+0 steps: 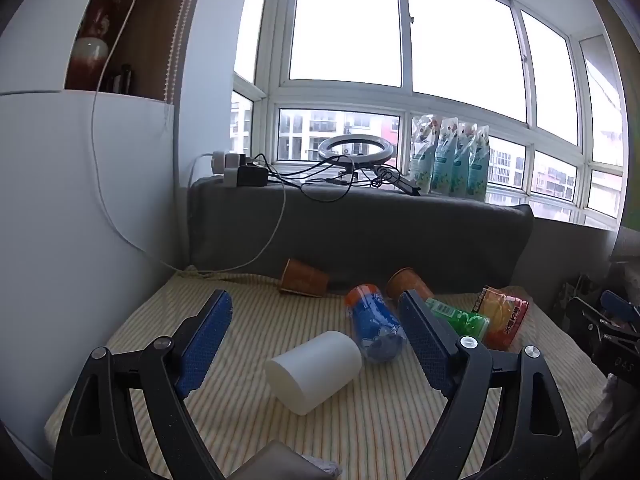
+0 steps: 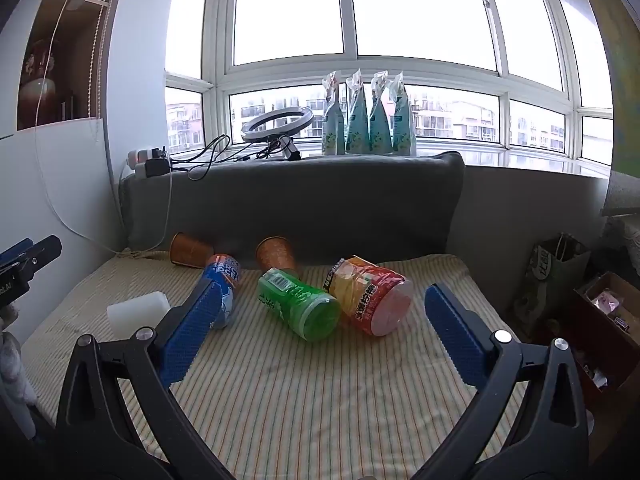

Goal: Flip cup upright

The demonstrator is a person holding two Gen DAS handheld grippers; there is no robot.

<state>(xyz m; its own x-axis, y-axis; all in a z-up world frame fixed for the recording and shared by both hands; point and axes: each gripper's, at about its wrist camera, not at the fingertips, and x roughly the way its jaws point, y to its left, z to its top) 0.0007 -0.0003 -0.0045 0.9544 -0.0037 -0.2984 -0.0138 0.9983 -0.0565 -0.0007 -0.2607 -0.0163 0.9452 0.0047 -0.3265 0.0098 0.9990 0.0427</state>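
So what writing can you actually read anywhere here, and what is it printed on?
"0 4 S": on the black gripper body at the right edge of the left wrist view.
Red cup: Chinese characters, too blurred to quote.
Green cup: white characters and a barcode, unreadable.
Blue cup: white letters, too warped to read.
Paper bag: dark lettering, unreadable.
Windowsill pouches: too small.
White cup: blank.

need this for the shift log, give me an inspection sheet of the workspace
Surface: striped cloth, bare in front.
Job's things: white cup on its side; two brown cups on their sides at the back.
Clutter: blue bottle, green bottle and red bottle, all lying flat.
Grippers: left gripper open, holding nothing; right gripper open, holding nothing.
Cables: white cable down the wall; black cables on the grey ledge.
Surroundings: ring light, four pouches, window.
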